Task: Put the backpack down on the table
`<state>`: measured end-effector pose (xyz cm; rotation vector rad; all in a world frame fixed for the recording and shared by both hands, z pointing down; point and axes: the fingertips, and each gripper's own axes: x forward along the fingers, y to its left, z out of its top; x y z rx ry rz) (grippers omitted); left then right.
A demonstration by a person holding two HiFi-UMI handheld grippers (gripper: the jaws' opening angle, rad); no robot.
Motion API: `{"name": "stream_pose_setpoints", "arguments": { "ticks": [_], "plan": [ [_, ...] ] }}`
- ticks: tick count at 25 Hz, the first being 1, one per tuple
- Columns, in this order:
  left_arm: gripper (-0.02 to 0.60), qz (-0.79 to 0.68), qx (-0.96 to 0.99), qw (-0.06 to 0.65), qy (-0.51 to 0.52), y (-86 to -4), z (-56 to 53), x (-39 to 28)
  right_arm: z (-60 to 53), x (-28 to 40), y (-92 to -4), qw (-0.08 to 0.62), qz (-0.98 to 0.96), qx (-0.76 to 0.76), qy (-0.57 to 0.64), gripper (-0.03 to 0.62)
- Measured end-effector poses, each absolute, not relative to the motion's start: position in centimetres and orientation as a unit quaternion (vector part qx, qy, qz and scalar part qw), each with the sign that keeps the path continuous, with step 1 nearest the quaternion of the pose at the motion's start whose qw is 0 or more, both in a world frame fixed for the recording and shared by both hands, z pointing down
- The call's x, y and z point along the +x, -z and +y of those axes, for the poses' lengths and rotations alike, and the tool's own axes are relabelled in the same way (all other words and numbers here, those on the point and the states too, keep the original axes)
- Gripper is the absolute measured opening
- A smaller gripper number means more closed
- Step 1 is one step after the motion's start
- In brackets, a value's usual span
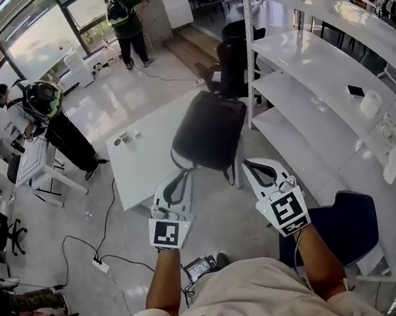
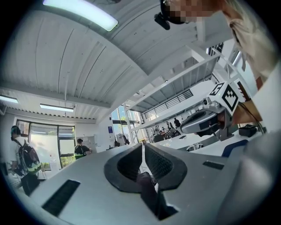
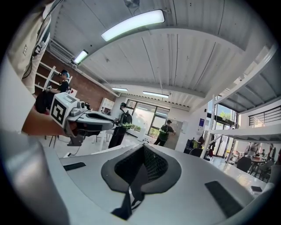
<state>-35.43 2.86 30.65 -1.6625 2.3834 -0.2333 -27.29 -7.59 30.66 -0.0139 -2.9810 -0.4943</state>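
A black backpack [image 1: 209, 131] hangs in front of me, over the right edge of the white table [image 1: 142, 169]. My left gripper [image 1: 181, 177] is shut on one of its dark straps [image 2: 147, 186], which shows pinched between the jaws in the left gripper view. My right gripper [image 1: 250, 166] is shut on the other strap [image 3: 131, 186], a thin black band trailing from its closed jaws. The two grippers sit side by side just below the pack. Whether the bag's bottom touches the table is hidden by the bag itself.
A white shelving rack [image 1: 317, 75] runs along the right, with a blue chair [image 1: 349, 224] below it. A black chair [image 1: 232, 60] stands behind the table. Small items [image 1: 125, 136] sit on the table. One person [image 1: 53, 118] stands left, another [image 1: 125, 23] at the back. Cables and a power strip [image 1: 100, 264] lie on the floor.
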Motion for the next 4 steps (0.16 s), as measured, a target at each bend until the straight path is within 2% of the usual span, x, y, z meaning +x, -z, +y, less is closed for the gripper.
{"name": "stream_pose_setpoints", "arguments": {
  "ticks": [4],
  "plan": [
    [0.026, 0.806, -0.578, 0.105, 0.081, -31.0, 1.4, -31.3, -9.0, -23.4, -30.8, 0.068, -0.985, 0.002, 0.157, 0.023]
  ]
}}
